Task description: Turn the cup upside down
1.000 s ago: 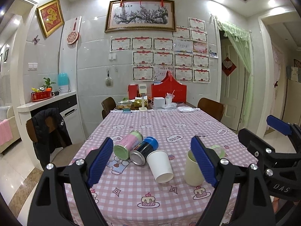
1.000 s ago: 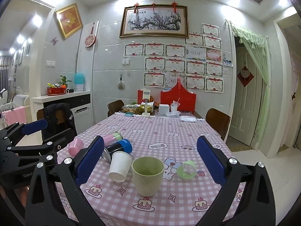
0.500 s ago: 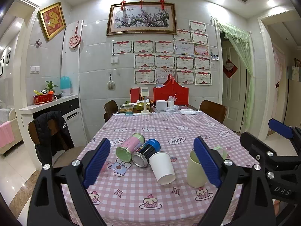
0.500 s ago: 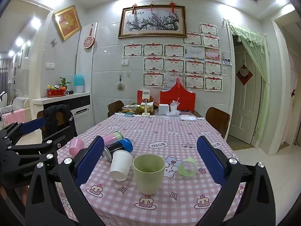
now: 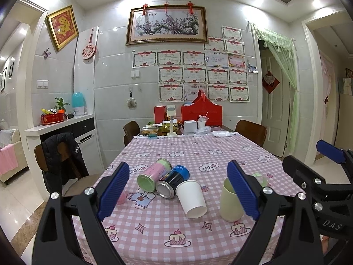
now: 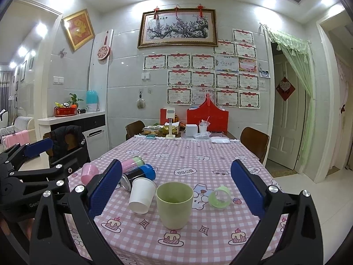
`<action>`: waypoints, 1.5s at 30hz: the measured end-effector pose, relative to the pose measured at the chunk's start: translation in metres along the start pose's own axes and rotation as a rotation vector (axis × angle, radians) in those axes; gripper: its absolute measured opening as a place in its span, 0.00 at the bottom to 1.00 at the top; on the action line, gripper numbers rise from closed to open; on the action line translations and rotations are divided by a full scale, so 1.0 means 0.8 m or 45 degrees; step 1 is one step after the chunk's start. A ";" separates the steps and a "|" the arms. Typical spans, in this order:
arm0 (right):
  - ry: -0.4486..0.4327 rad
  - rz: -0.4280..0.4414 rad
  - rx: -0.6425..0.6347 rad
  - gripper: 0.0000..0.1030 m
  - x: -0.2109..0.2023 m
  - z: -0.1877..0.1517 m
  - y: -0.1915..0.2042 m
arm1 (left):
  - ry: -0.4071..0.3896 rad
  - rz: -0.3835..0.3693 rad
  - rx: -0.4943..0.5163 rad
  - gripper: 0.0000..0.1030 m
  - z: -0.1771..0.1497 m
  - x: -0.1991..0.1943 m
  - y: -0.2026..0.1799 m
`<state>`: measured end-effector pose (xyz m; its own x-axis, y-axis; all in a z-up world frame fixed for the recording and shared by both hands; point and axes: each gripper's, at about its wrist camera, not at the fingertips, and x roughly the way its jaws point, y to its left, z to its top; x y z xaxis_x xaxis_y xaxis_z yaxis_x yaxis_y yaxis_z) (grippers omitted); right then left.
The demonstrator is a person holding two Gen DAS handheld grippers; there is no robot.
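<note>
Both tongs hang released above the near edge of the checked table [image 6: 220, 167], jaws spread wide and gripping nothing. From the right gripper [image 6: 176, 195], the pale green cup [image 6: 174, 205] stands upright between the blue pads, mouth open upward. From the left gripper [image 5: 178, 192], that cup [image 5: 229, 201] sits half hidden behind the right-hand pad, while the fallen white paper cup [image 5: 192, 198] and two cans [image 5: 164, 177] lie centred. Only the right view shows the small pink cup [image 6: 89, 172] and clear green ring [image 6: 219, 197] plainly.
</note>
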<state>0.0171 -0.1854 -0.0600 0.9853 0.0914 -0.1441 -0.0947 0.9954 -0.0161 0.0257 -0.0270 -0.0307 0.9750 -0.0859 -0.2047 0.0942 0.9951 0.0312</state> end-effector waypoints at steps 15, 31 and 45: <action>0.010 0.001 0.007 0.92 0.001 -0.003 0.002 | -0.032 0.044 0.033 0.86 -0.001 -0.004 -0.004; 0.008 0.003 0.007 0.92 0.001 -0.003 0.003 | -0.038 0.048 0.031 0.86 0.000 -0.004 -0.003; 0.007 0.002 0.007 0.92 0.001 -0.003 0.004 | -0.041 0.052 0.027 0.86 0.003 -0.006 0.000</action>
<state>0.0175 -0.1821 -0.0625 0.9844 0.0930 -0.1494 -0.0956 0.9954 -0.0104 0.0214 -0.0266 -0.0273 0.9841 -0.0470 -0.1713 0.0580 0.9965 0.0596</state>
